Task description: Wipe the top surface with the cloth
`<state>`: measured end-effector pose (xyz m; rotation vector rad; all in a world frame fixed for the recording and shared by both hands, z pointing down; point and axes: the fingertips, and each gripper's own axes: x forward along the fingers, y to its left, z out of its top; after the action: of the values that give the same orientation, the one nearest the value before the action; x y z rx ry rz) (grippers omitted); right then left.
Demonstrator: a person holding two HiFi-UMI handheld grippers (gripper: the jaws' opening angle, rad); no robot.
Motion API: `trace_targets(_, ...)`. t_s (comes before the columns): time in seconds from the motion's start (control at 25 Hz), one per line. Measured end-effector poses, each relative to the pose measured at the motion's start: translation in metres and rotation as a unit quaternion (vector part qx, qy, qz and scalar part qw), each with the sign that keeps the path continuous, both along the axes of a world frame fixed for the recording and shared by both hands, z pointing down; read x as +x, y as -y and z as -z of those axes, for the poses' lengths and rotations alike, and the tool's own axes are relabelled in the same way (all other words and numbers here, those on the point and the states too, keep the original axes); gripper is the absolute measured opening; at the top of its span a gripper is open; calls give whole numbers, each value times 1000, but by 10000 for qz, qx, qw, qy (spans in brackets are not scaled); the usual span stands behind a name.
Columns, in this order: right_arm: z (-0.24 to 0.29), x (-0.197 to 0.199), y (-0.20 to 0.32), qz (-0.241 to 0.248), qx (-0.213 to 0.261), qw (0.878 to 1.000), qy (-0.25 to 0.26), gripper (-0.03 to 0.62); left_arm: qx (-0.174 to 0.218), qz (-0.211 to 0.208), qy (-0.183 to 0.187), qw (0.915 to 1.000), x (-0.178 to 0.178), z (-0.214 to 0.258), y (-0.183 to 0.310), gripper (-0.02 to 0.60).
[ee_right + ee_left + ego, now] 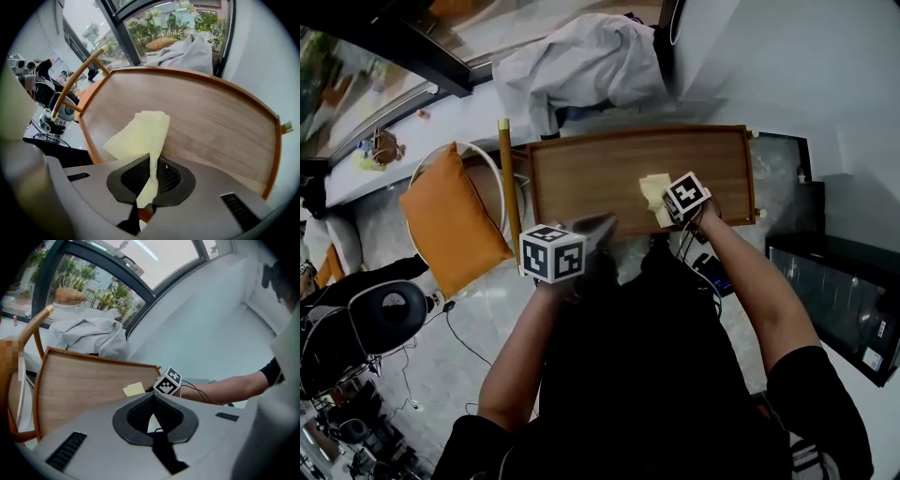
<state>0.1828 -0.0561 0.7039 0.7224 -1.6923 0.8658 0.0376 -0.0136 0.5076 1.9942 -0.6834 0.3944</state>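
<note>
Wipe step is in hand. Right gripper (149, 182) is clamping one end of the cloth (140, 132); the rest is lying on the top (591, 173), near its front edge, right of middle. Left gripper (152, 409) is idling just off the top's front edge, tongs together, nothing in them. Next move, I'd judge: press the cloth flatter and sweep toward the top's far rim and left side. The pinched end is looking narrow, so it could bunch.
</note>
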Motion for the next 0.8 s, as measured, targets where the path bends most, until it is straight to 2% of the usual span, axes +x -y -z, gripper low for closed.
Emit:
trace_targets(0.4, 7, 113, 4, -475, 59, 9983, -340, 32, -62, -171, -62, 9998, 75, -5, 6, 8)
trace_targets(0.8, 17, 207, 3, -1129, 244, 9863, -1181, 32, -134, -264, -264, 9992, 135, -15, 10, 8)
